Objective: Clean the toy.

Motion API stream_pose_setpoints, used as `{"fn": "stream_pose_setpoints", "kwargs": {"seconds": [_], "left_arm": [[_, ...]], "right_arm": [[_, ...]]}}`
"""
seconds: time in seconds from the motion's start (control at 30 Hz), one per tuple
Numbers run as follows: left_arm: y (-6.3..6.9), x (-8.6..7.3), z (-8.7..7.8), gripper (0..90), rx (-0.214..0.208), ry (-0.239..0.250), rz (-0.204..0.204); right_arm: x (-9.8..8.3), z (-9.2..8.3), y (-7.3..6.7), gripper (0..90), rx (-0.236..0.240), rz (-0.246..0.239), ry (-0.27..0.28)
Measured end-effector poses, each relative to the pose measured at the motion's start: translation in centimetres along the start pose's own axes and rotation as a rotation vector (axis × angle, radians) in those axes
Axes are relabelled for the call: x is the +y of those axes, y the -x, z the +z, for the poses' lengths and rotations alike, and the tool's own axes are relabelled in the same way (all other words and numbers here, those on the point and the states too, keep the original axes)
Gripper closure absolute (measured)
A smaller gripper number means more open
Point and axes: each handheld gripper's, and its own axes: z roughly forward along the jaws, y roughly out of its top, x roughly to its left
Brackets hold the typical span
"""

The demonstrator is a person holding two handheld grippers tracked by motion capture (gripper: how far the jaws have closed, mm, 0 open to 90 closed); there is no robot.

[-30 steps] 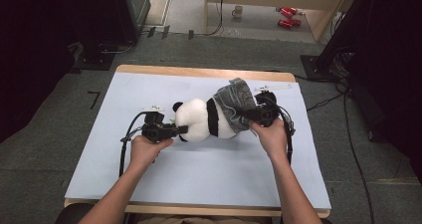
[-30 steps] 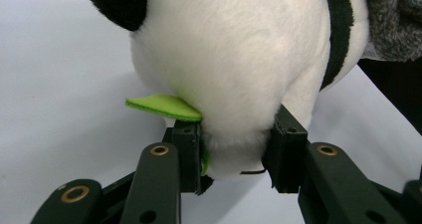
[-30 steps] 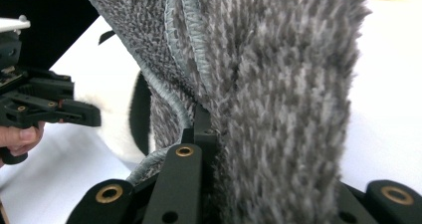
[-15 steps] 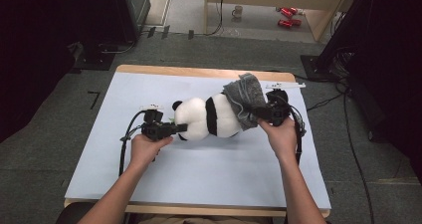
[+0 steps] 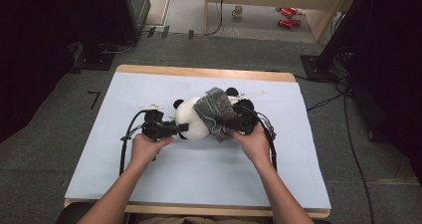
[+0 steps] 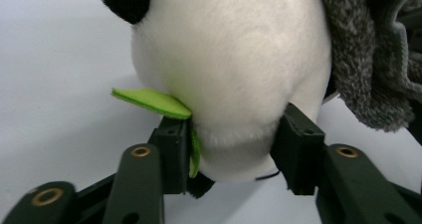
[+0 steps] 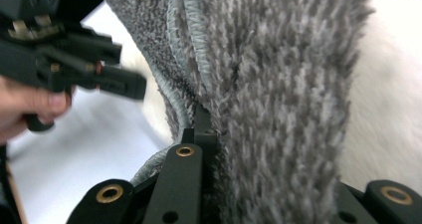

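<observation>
Straddling the panda's head (image 6: 234,69), left hand-held gripper (image 6: 231,149) loosens.

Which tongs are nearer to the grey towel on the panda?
Right. The right tongs are shut on the grey towel itself. The left tongs sit at the other end, straddling the plush panda's white head, apart from the towel.
</observation>
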Motion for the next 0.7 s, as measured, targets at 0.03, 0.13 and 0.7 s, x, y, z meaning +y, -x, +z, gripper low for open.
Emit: {"fn": "stream_pose_setpoints", "kwargs": {"seconds": [0.03, 0.13, 0.7], "left_arm": [[0.0, 0.0, -0.1, 50.0, -0.006, 0.01, 0.006], [0.1, -0.1, -0.1, 43.8, -0.016, 0.018, 0.008], [0.4, -2.2, 0.9, 40.7, 0.033, 0.04, 0.226]], "right_arm": [[0.0, 0.0, 0.3, 79.4, 0.007, 0.011, 0.009], [0.2, -0.1, 0.5, 79.3, -0.014, -0.006, 0.018], [1.2, 0.3, 1.8, 79.1, -0.05, -0.011, 0.055]]}}
